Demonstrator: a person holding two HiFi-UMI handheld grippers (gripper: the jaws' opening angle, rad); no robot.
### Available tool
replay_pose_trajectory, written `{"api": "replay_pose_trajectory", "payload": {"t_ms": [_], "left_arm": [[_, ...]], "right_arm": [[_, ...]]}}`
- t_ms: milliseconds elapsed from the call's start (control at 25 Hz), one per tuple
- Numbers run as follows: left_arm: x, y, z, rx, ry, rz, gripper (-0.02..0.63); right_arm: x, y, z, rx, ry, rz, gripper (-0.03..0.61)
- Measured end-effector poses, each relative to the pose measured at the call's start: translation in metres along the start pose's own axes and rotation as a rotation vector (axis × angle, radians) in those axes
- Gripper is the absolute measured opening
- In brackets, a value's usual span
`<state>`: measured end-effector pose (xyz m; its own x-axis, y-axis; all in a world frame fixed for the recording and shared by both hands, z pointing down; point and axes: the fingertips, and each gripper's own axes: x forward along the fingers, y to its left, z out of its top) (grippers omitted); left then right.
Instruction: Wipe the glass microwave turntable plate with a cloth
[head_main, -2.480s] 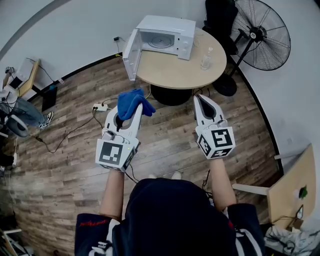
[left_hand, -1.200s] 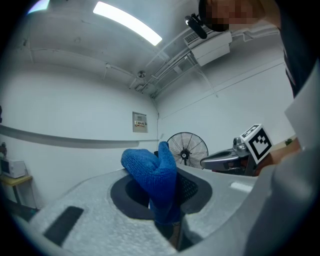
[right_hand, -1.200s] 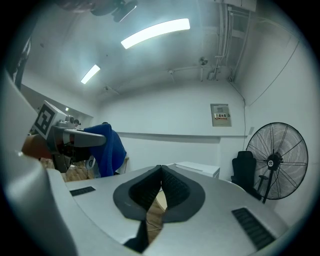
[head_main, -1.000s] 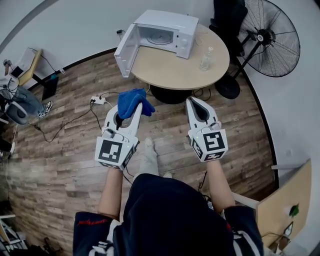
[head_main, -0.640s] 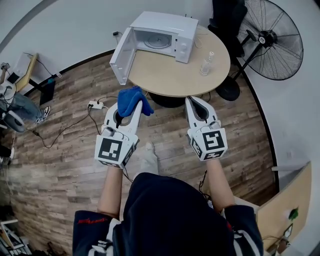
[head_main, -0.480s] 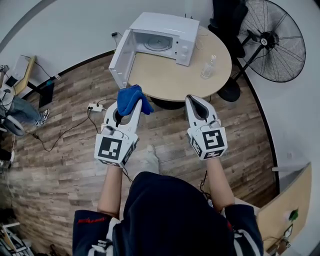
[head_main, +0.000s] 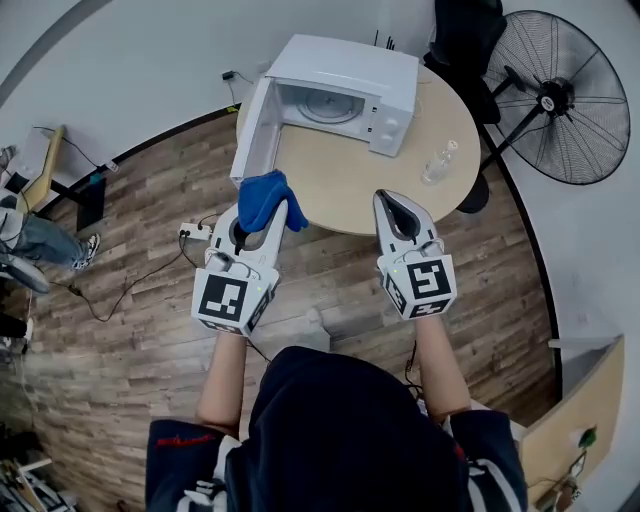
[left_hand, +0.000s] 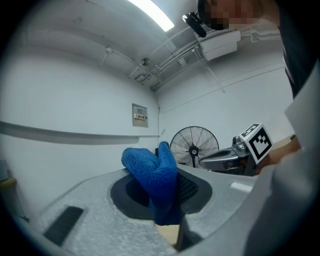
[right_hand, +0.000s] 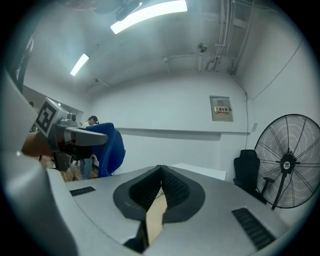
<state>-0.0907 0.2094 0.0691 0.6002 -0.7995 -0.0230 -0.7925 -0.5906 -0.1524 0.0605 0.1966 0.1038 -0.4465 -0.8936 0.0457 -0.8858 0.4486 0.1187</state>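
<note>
In the head view a white microwave (head_main: 345, 80) stands on a round wooden table (head_main: 345, 185) with its door (head_main: 255, 130) swung open to the left. The glass turntable plate (head_main: 330, 108) lies inside it. My left gripper (head_main: 272, 208) is shut on a bunched blue cloth (head_main: 265, 198), held level at the table's near edge. The cloth (left_hand: 152, 172) fills the jaws in the left gripper view. My right gripper (head_main: 392, 200) is shut and empty, level beside the left one. Its pads (right_hand: 167, 187) meet in the right gripper view.
A small clear glass bottle (head_main: 437, 164) stands on the table's right side. A big floor fan (head_main: 585, 95) and a dark chair (head_main: 468, 30) are behind the table at the right. A power strip (head_main: 193, 231) with cables lies on the wooden floor at the left.
The table and microwave have come closer in the head view. Both grippers moved forward together and now reach the table's near edge. The cloth stays gripped.
</note>
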Motion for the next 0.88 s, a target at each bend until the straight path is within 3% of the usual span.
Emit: {"api": "replay_pose_trajectory", "payload": {"t_ms": [400, 880], "left_arm": [[0.037, 0.065, -0.028, -0.059, 0.007, -0.066, 0.069], [0.069, 0.072, -0.044, -0.083, 0.017, -0.136, 0.069]], "right_arm": [[0.071, 0.008, -0.010, -0.017, 0.053, -0.039, 0.011], [0.102, -0.001, -0.021, -0.038, 0.093, -0.050, 0.011]]}}
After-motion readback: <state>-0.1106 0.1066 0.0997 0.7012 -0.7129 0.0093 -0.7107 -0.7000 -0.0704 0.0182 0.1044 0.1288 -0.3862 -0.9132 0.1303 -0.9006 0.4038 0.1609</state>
